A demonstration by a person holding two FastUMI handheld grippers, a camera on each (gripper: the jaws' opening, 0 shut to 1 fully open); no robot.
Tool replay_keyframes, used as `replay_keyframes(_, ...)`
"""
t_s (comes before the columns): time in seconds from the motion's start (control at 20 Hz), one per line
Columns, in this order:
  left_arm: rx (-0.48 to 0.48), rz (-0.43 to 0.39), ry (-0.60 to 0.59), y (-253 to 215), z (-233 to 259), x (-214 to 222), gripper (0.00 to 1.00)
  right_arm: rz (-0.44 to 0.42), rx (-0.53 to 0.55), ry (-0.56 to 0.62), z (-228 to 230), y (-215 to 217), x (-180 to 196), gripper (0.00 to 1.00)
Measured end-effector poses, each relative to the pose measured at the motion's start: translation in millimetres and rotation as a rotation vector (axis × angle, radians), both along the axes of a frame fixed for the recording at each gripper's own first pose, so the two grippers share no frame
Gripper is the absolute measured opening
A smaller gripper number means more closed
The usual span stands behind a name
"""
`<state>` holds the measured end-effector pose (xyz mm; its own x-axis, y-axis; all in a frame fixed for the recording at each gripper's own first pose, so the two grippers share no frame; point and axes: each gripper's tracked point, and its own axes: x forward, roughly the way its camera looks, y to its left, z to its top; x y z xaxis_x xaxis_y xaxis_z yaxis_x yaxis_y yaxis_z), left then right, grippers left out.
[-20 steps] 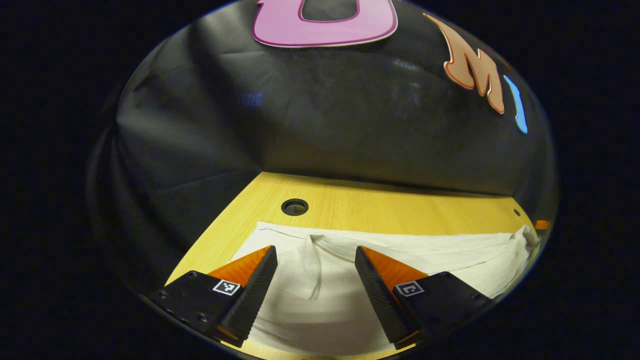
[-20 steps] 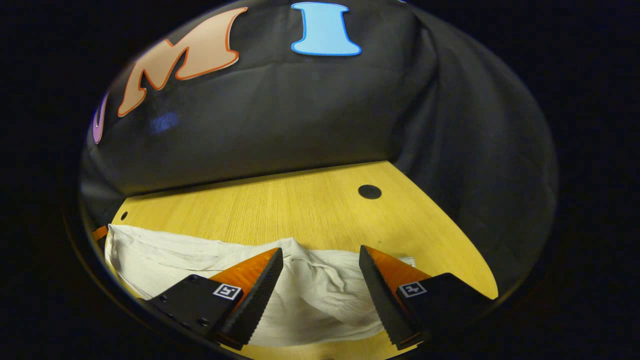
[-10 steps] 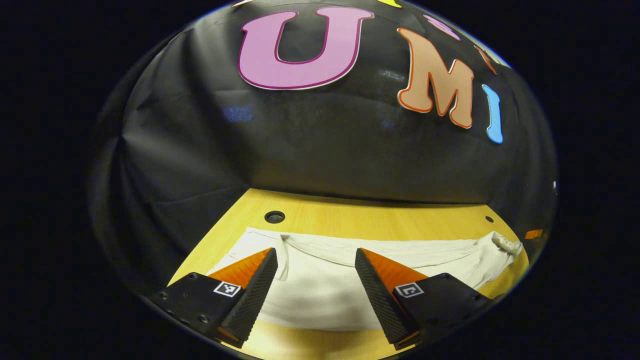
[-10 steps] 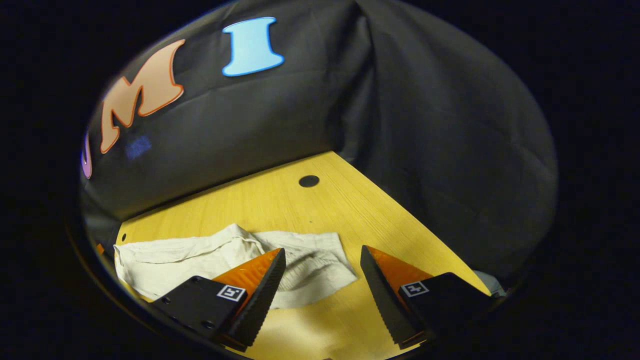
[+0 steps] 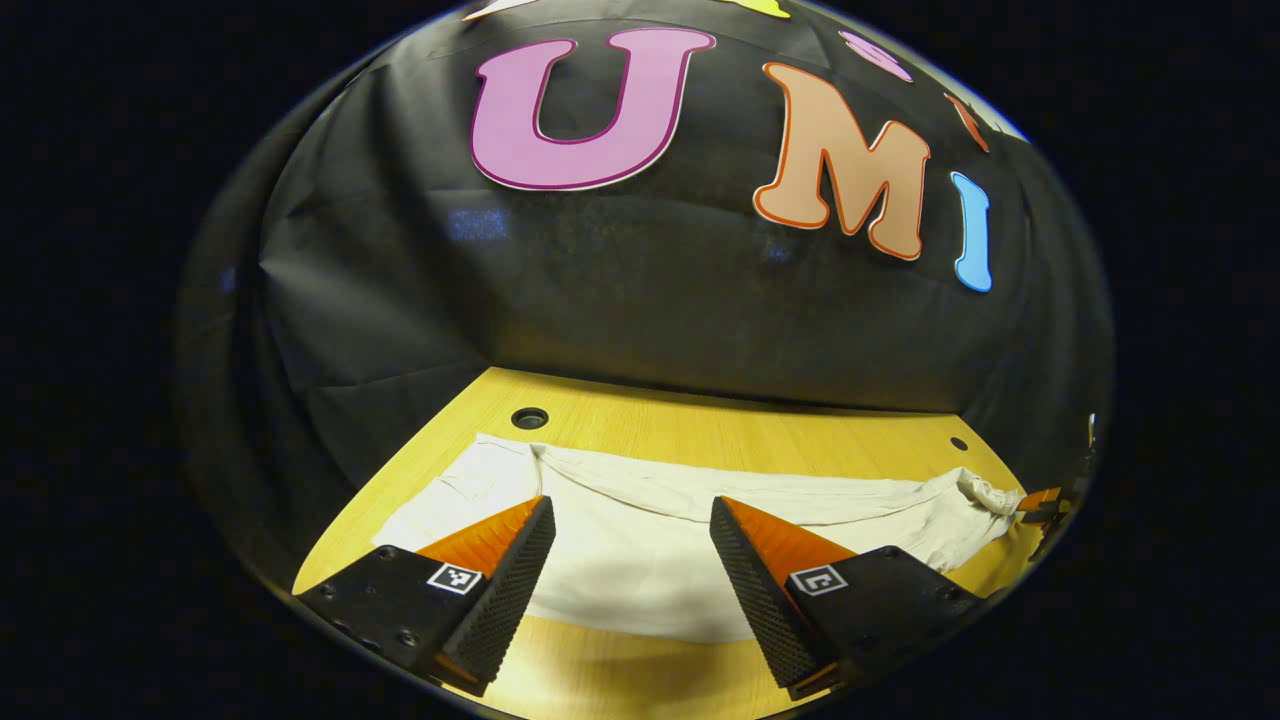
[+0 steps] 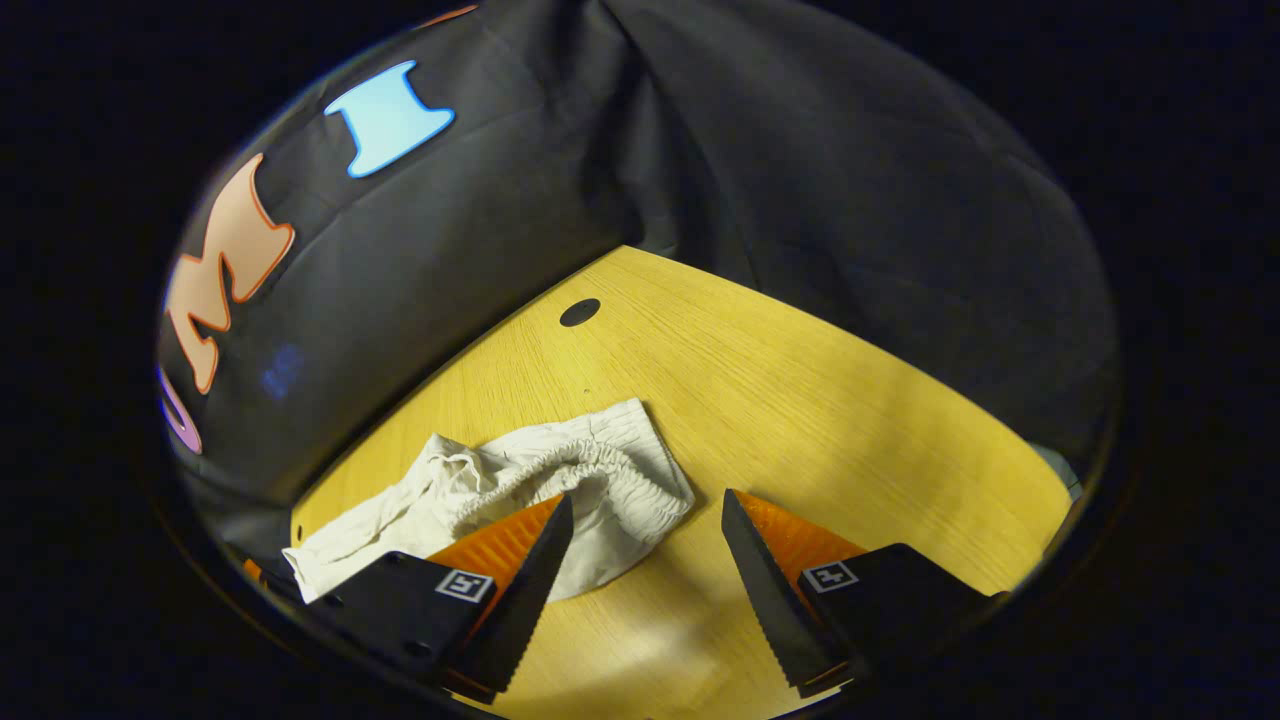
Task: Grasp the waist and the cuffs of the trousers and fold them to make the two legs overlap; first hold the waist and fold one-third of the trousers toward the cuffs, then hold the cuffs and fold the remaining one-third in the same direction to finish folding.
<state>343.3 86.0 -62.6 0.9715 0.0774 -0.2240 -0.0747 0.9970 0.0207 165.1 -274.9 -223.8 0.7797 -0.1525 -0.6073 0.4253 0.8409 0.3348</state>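
The pale cream cotton trousers [image 5: 640,530] lie stretched flat across the yellow wood-grain table [image 5: 700,425], cuffs toward the round dark hole [image 5: 529,418] near the black cloth wall, gathered elastic waist [image 6: 590,470] at the other end; the left gripper [image 5: 632,515] hovers over the leg cloth with its jaws spread wide, holding nothing; the right gripper [image 6: 647,515] hangs just beside the waist, jaws equally wide, empty, one finger [image 6: 520,560] over the cloth's edge, the other over bare table.
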Motion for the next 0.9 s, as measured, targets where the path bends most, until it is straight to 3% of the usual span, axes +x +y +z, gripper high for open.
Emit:
replay_keyframes(0.2,0.012,0.010,0.009,0,-2,2,0.95,-0.001,0.057,-0.008,-8,1,9,0.93)
replay_keyframes(0.25,0.014,0.013,0.009,0,-3,3,0.95,-0.012,0.055,-0.001,-13,2,11,0.78)
replay_keyframes(0.3,0.013,0.014,0.010,-1,-3,5,0.95,-0.011,0.060,0.001,-16,1,12,0.74)
replay_keyframes(0.35,0.012,0.018,0.011,0,-3,5,0.95,-0.026,0.062,-0.006,-17,0,14,0.63)
replay_keyframes(0.4,0.011,0.022,0.012,-1,-2,6,0.95,-0.031,0.077,-0.005,-17,-2,12,0.61)
replay_keyframes(0.45,0.008,0.021,0.011,-2,-4,8,0.95,-0.035,0.099,-0.012,-16,-1,13,0.47)
replay_keyframes(0.55,0.003,0.023,0.013,-3,-6,9,0.95,-0.035,0.137,-0.038,-9,0,16,0.36)
replay_keyframes(0.6,0.001,0.025,0.017,-2,-7,10,0.95,-0.031,0.142,-0.050,-7,2,16,0.23)
replay_keyframes(0.65,-0.003,0.026,0.018,-4,-9,10,0.96,-0.030,0.134,-0.054,-5,1,14,0.23)
replay_keyframes(0.7,-0.011,0.029,0.016,-6,-9,9,0.95,-0.027,0.126,-0.056,0,1,15,0.16)
replay_keyframes(0.9,-0.028,0.032,0.004,-6,-9,12,0.95,-0.018,0.108,-0.098,24,8,13,0.16)
